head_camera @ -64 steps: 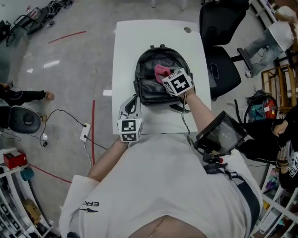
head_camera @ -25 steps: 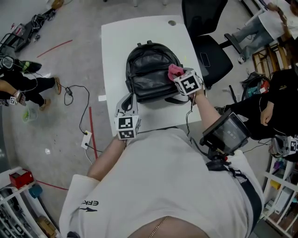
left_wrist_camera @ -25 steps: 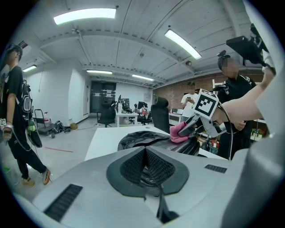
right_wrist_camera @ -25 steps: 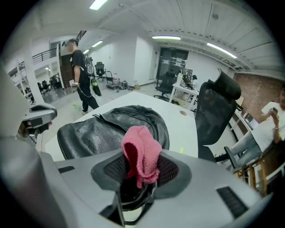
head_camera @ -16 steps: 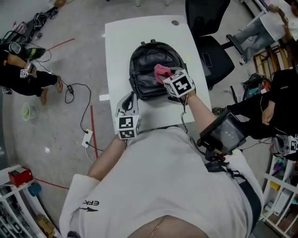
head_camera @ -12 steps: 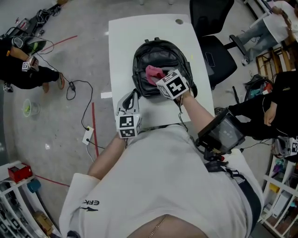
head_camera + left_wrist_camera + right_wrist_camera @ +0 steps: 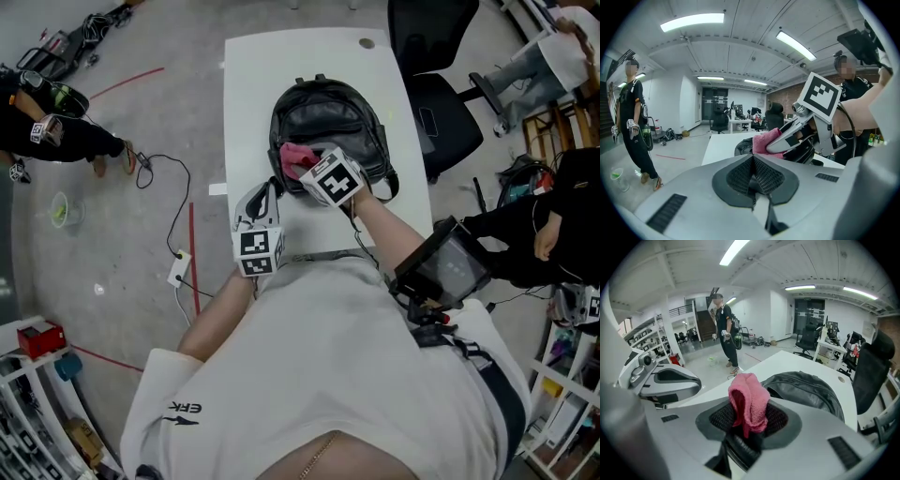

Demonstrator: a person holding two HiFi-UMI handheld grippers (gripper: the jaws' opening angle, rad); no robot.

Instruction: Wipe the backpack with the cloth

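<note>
A black leather backpack (image 7: 328,122) lies on the white table (image 7: 253,84), its top pointing away from me. My right gripper (image 7: 302,167) is shut on a pink cloth (image 7: 296,157) and holds it against the backpack's near left part. The cloth (image 7: 747,401) bunches up between the jaws in the right gripper view, with the backpack (image 7: 801,390) behind it. My left gripper (image 7: 263,199) rests at the table's near left edge beside the backpack, shut with nothing in it. In the left gripper view the cloth (image 7: 764,140) shows just ahead.
A black office chair (image 7: 436,84) stands right of the table. A person (image 7: 56,136) in black stands on the floor at left, near a cable and power strip (image 7: 178,267). Another person sits at the far right (image 7: 553,234).
My right gripper has swept the cloth from the backpack's right side across to its near left part. The left gripper has stayed in place.
</note>
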